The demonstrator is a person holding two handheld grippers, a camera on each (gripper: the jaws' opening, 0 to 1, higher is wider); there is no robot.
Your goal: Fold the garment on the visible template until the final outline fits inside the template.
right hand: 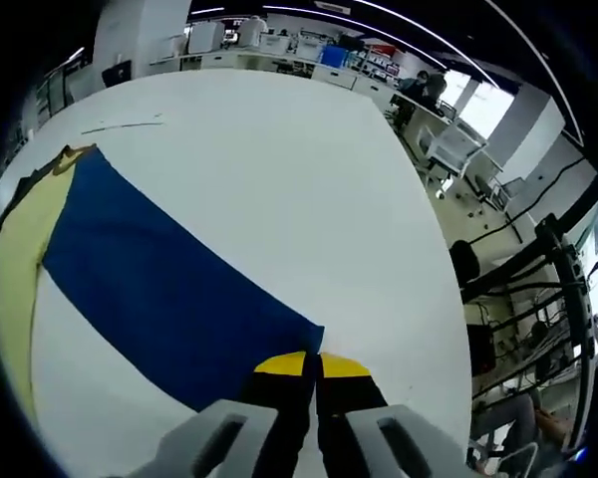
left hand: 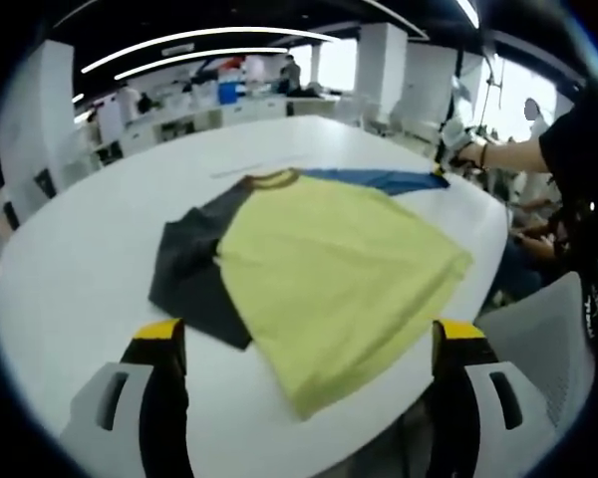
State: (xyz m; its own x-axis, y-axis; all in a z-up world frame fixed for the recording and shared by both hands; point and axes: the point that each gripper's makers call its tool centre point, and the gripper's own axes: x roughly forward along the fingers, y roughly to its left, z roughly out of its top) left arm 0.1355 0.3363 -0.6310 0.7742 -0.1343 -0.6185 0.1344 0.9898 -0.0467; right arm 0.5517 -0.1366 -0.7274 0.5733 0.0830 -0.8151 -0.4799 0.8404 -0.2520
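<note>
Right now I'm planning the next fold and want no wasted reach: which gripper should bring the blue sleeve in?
Right. The right gripper has its jaws shut on the blue sleeve; the left gripper hangs open, short of the shirt.

surface: white table, rounded edge, plain top
on it: one garment lying flat, spread open
garment parts: yellow body, dark grey sleeve on one side, blue sleeve on the other, stretched out flat over the tabletop
collar: mustard trim, points toward the table's far side in the left gripper view
hem: yellow corner lies close to the near table edge
marks: thin faint line on the tabletop beyond the collar
</note>
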